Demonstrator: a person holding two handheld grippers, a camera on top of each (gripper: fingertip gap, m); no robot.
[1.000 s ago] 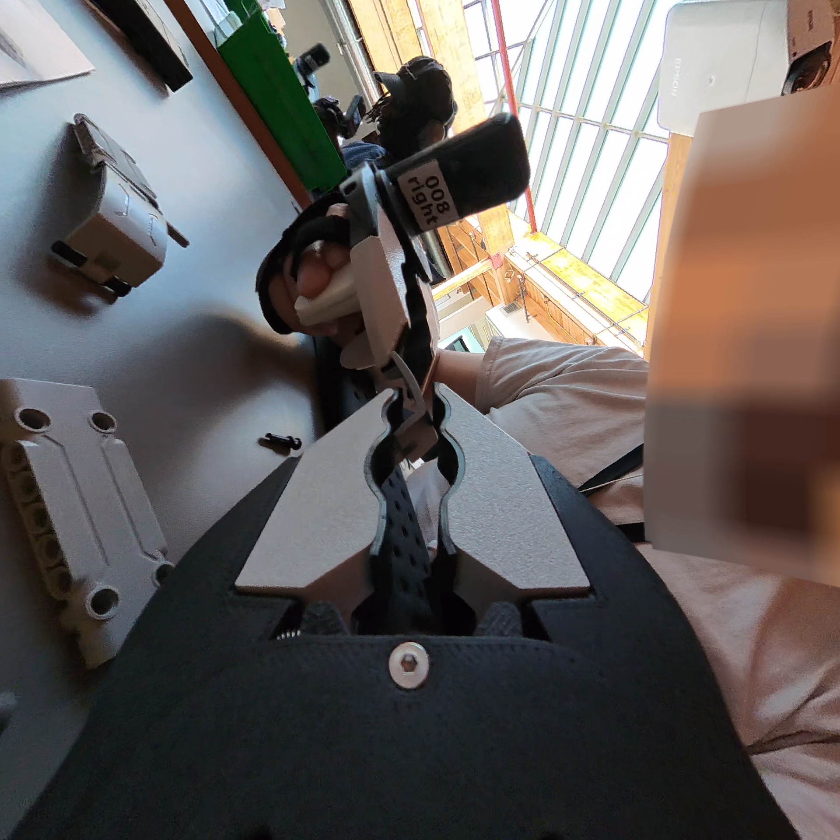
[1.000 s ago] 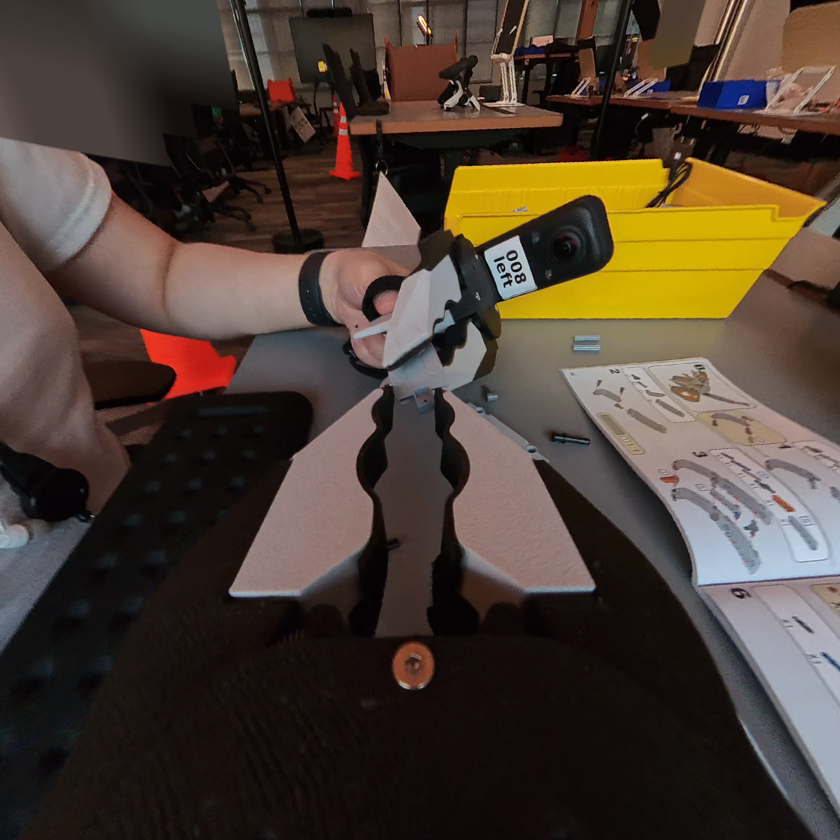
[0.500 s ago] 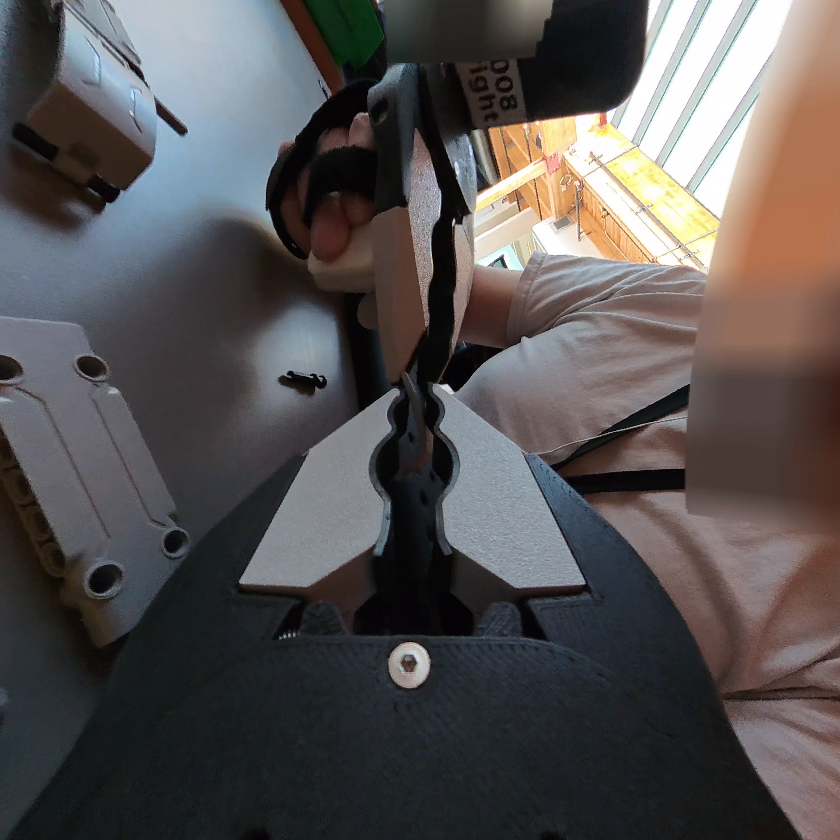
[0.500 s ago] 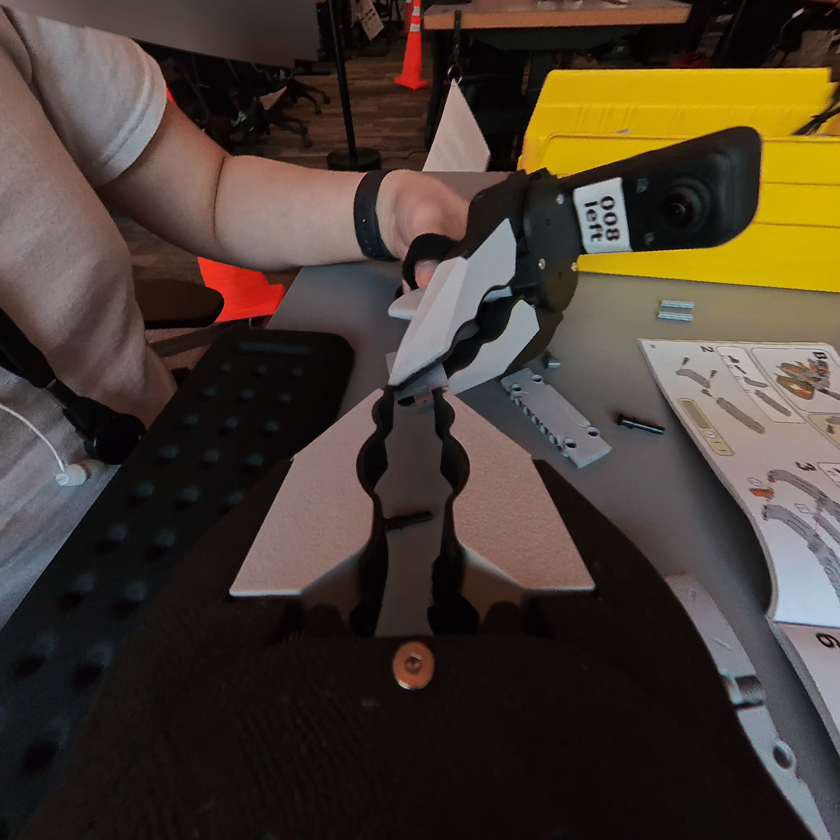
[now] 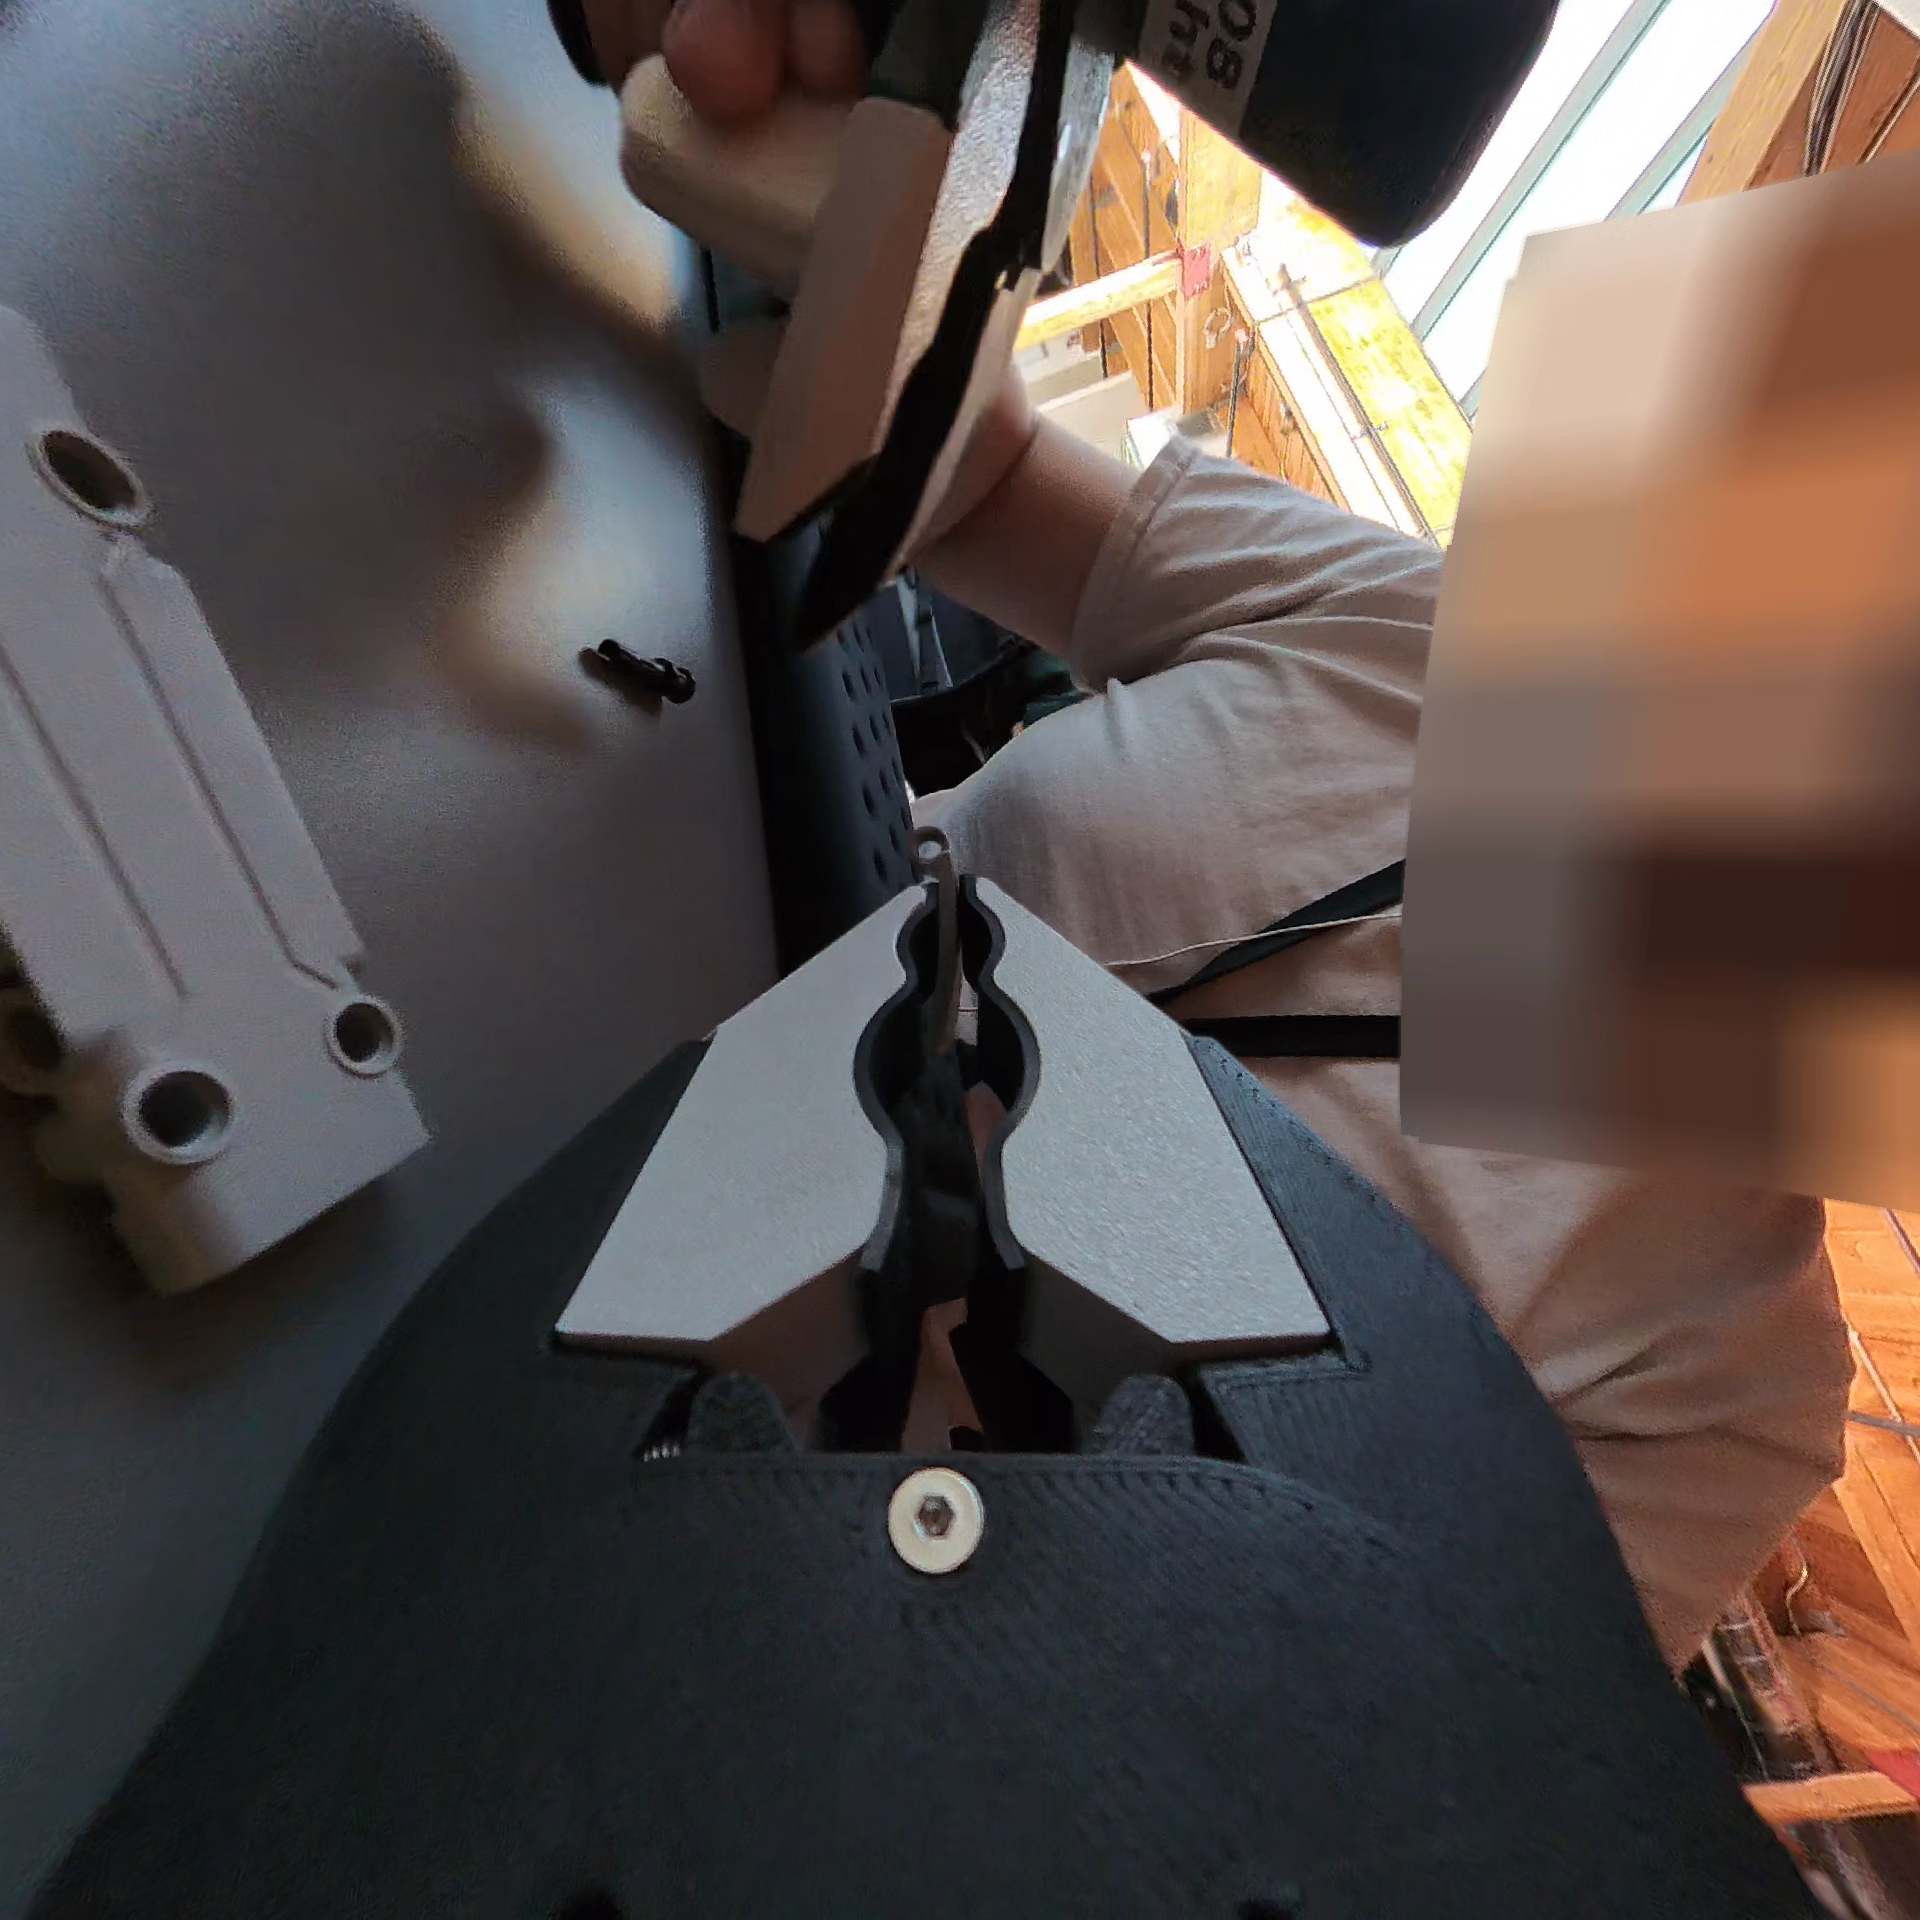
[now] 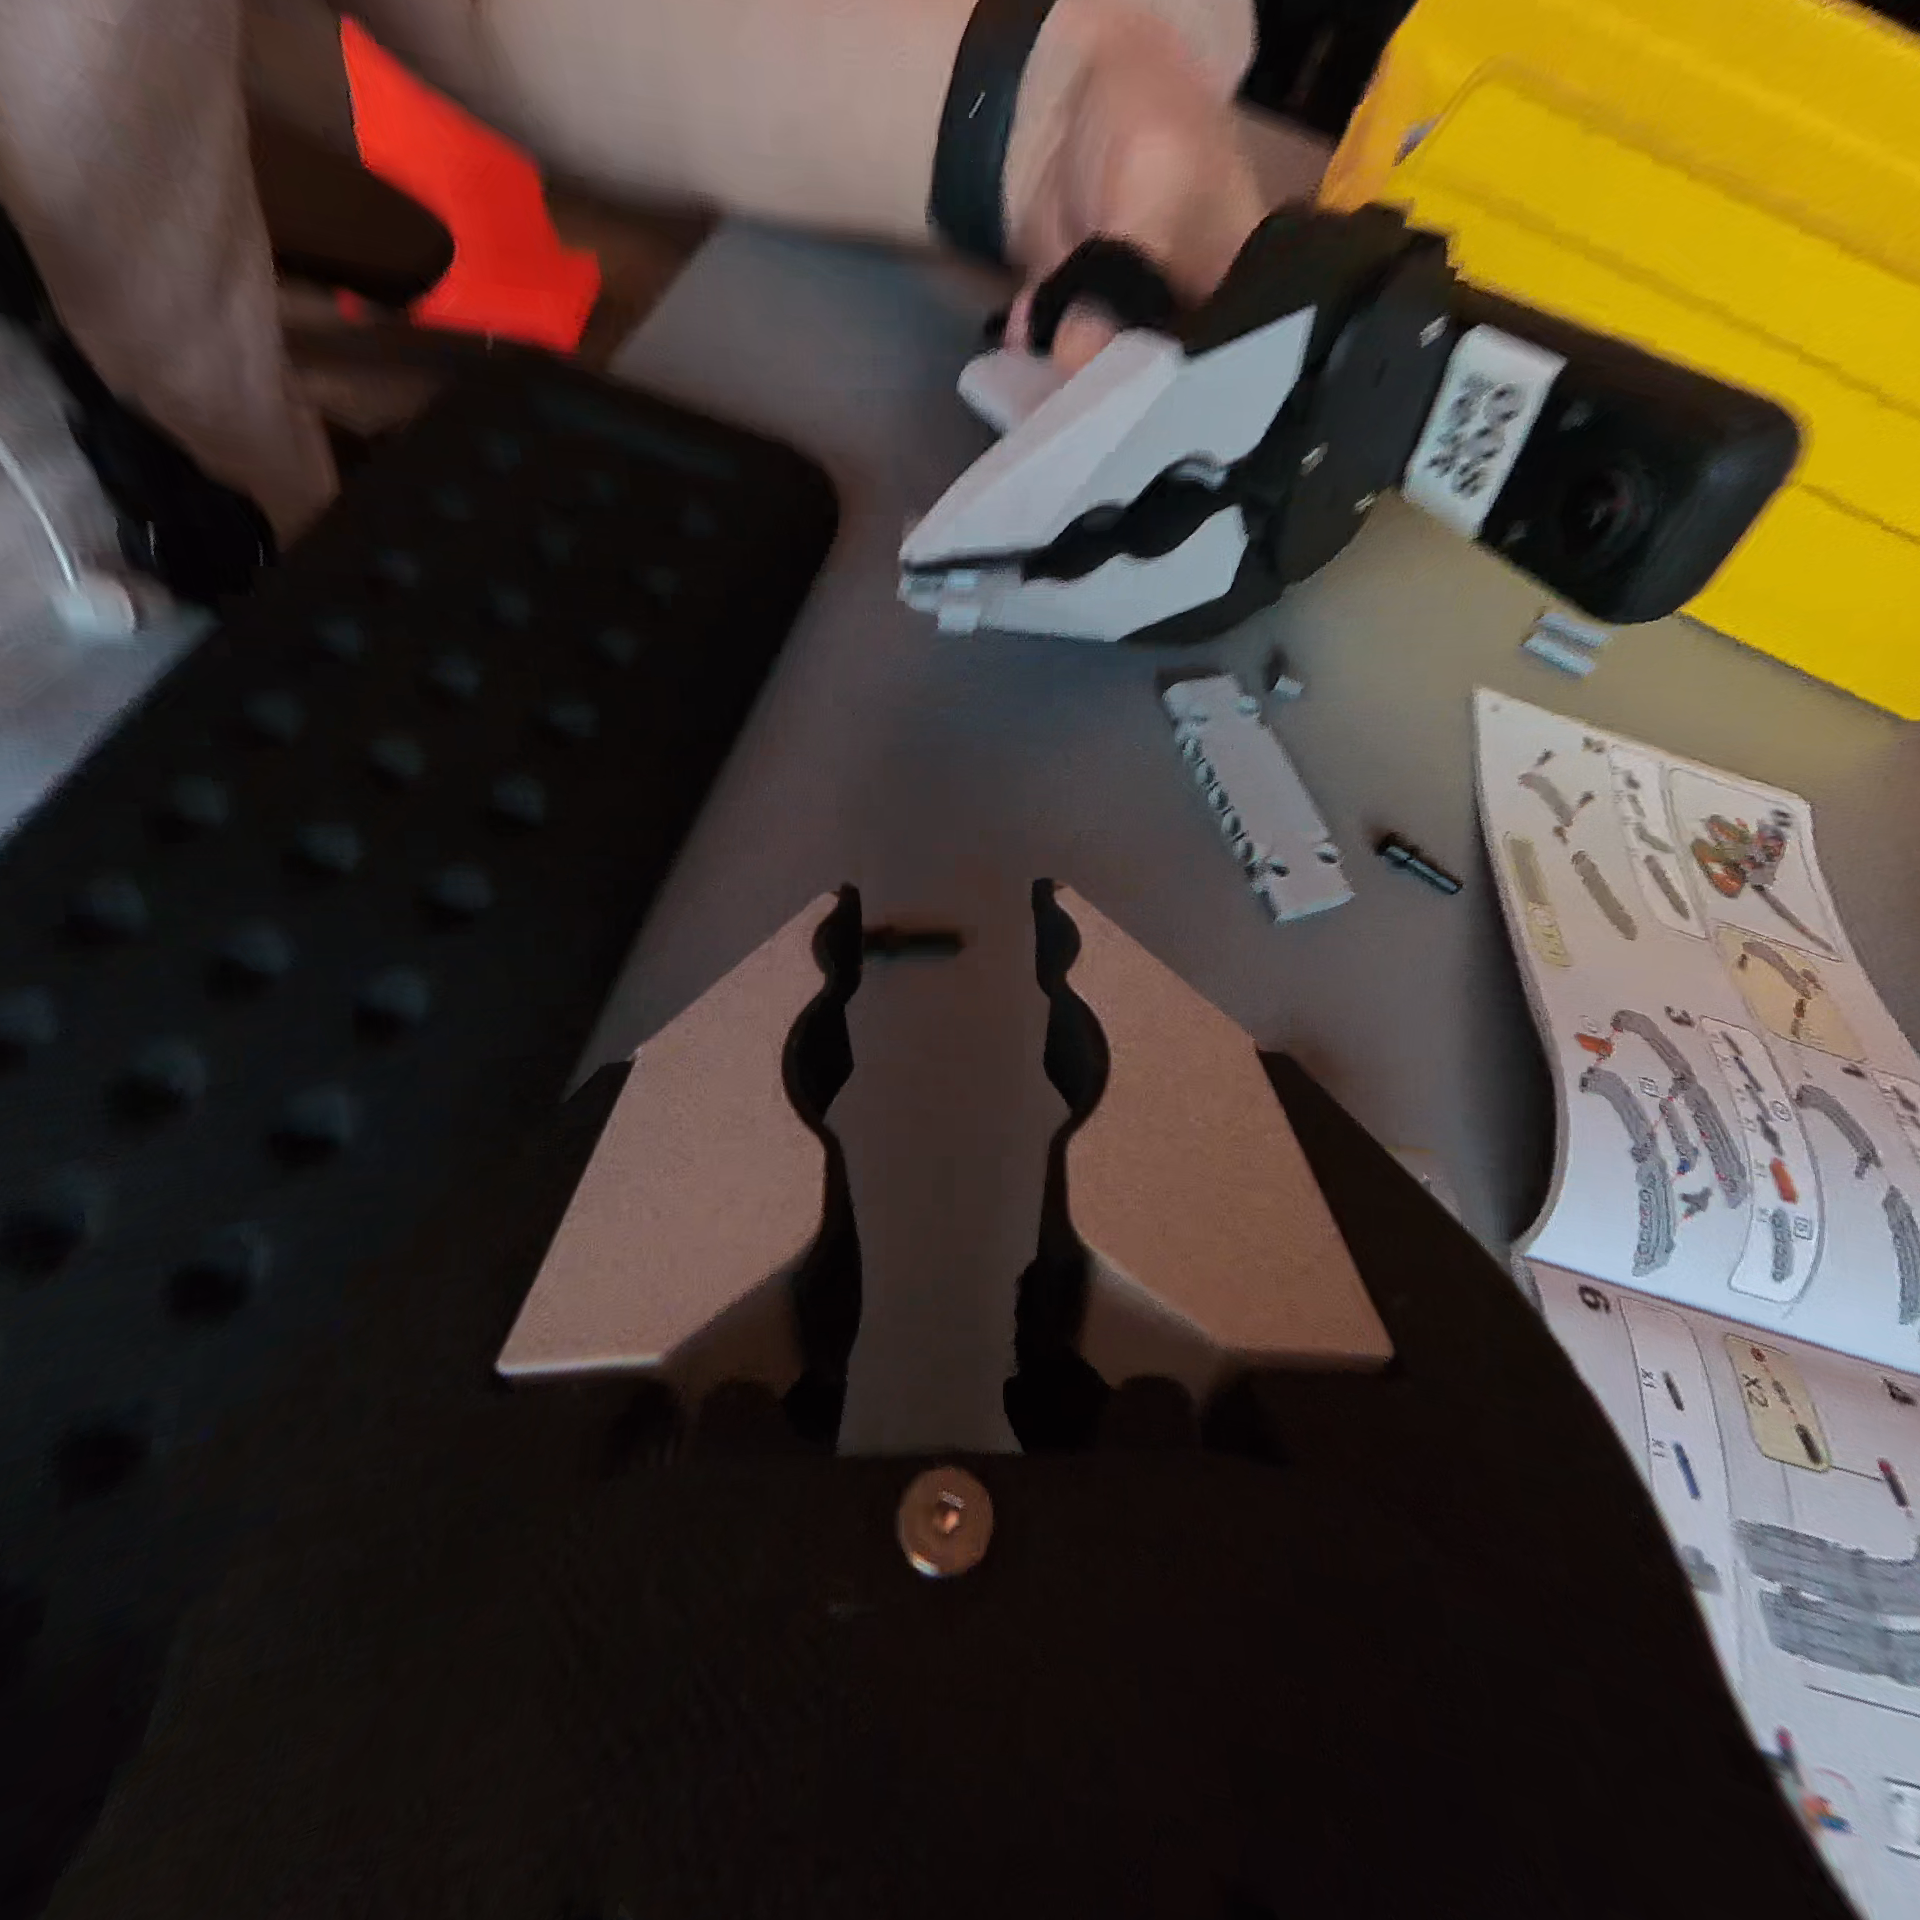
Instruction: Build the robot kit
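So here's what's on the bench right now. The left gripper [image 5: 943,896] has its jaws pressed together at the tips, pinching a small grey piece [image 5: 932,850]. It's a thin thing with a little ring at the end that pokes out past the fingertips. It's held up off the table [image 6: 935,790], out towards the person's side.

The right gripper [image 6: 945,914] is spread open with nothing in it, low over the table. A black pin [image 6: 914,940] lies flat right between its fingertips. I can't tell if either finger is touching it, the view's too smeary.

Other stuff around:
- a grey holed beam [image 6: 1252,795] just beyond the right gripper, with a second black pin [image 6: 1418,860] just beside it
- a big pale grey block [image 5: 156,883] with round holes, off to the side of the left gripper
- a black dimpled pad [image 6: 364,779] along the table edge
- a yellow bin [image 6: 1662,208] at the back, two tiny pale bits [image 6: 1558,644] in front of it
- an orange cone [image 6: 468,239] on the floor behind

As for writing, there's an open instruction booklet [image 6: 1714,1039] with numbered picture steps, and a white sticker [image 6: 1475,426] on the left gripper's camera, too blurred to read here. No brand marks that I can make out.
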